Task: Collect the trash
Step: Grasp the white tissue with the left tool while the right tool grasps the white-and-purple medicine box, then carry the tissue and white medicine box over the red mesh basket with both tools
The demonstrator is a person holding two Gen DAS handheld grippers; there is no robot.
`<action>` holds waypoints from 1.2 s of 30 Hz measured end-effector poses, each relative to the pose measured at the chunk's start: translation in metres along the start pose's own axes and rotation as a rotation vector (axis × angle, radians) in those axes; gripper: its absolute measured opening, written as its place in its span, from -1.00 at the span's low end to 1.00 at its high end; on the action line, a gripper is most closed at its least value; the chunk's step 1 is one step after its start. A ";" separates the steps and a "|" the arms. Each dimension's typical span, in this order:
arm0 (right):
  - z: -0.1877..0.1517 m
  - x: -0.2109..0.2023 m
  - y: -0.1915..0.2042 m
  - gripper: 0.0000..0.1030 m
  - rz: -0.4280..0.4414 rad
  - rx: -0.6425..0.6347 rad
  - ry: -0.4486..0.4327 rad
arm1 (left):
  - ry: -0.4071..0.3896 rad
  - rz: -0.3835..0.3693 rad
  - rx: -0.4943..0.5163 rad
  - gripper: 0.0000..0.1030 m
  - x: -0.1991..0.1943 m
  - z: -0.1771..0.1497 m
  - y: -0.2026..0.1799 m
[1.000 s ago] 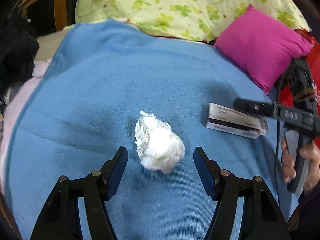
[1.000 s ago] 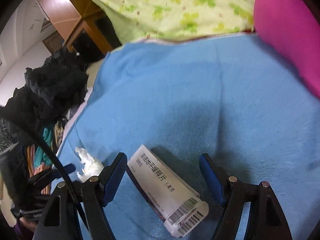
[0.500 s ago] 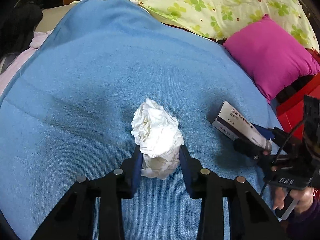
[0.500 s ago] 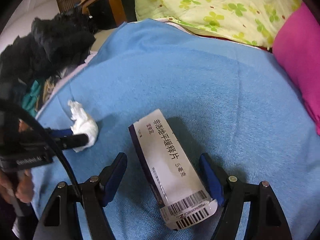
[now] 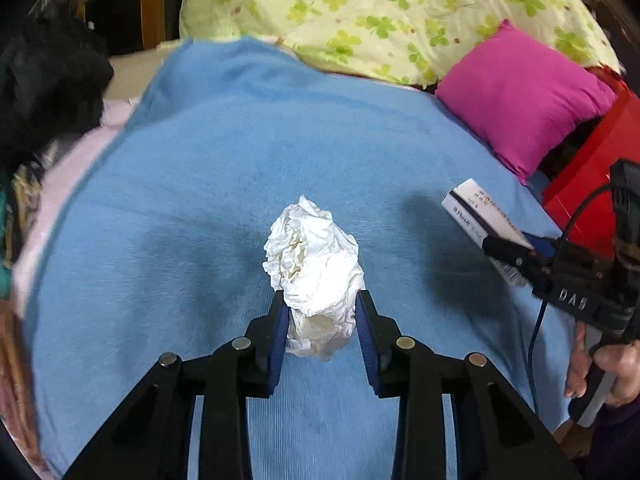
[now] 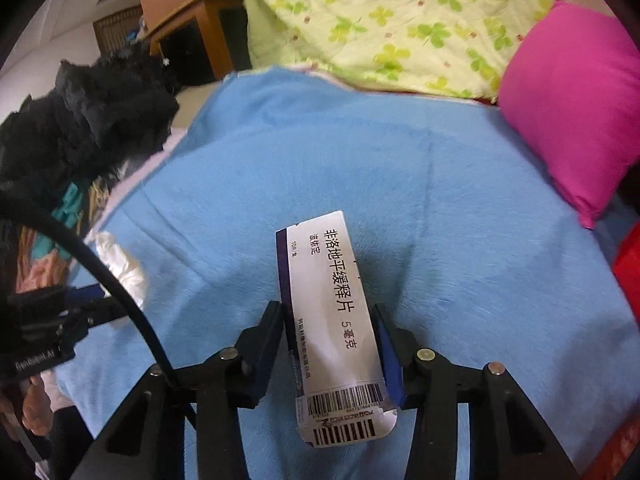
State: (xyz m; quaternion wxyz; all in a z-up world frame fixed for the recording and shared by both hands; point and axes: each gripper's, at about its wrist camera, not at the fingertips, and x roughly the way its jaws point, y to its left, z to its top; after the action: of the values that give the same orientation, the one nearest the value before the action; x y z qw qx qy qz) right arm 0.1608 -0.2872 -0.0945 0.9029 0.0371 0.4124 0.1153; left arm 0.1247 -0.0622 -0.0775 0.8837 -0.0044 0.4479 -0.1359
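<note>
My left gripper [image 5: 321, 312] is shut on a crumpled white tissue [image 5: 314, 264] and holds it above the blue blanket [image 5: 240, 152]. My right gripper [image 6: 328, 324] is shut on a white and purple medicine box [image 6: 328, 312], lifted off the blanket. In the left wrist view the box [image 5: 476, 216] and the right gripper [image 5: 516, 250] show at the right. In the right wrist view the tissue [image 6: 120, 264] and the left gripper [image 6: 86, 312] show at the left.
A magenta cushion [image 5: 524, 104] and a green clover-print quilt [image 5: 400, 12] lie at the back of the bed. A pile of black clothes [image 6: 88, 112] sits at the left edge. Something red [image 5: 588, 184] stands at the right.
Both grippers closed: the left on the tissue, the right on the medicine box. Both objects are now lifted off the blanket.
</note>
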 end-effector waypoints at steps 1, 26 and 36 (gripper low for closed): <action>-0.002 -0.014 0.001 -0.07 -0.003 0.016 -0.026 | -0.017 0.009 0.016 -0.32 -0.009 -0.002 -0.004; -0.133 -0.243 0.026 -0.07 0.036 0.248 -0.538 | -0.360 0.060 0.290 -0.32 -0.178 -0.048 -0.105; -0.147 -0.253 0.022 -0.07 0.022 0.261 -0.571 | -0.385 0.063 0.330 -0.32 -0.189 -0.056 -0.122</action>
State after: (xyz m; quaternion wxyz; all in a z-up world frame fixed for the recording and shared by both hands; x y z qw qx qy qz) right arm -0.1144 -0.3301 -0.0011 0.9685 0.1881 0.1530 0.0562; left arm -0.0550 -0.1275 0.0541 0.9452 0.1279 0.2432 -0.1762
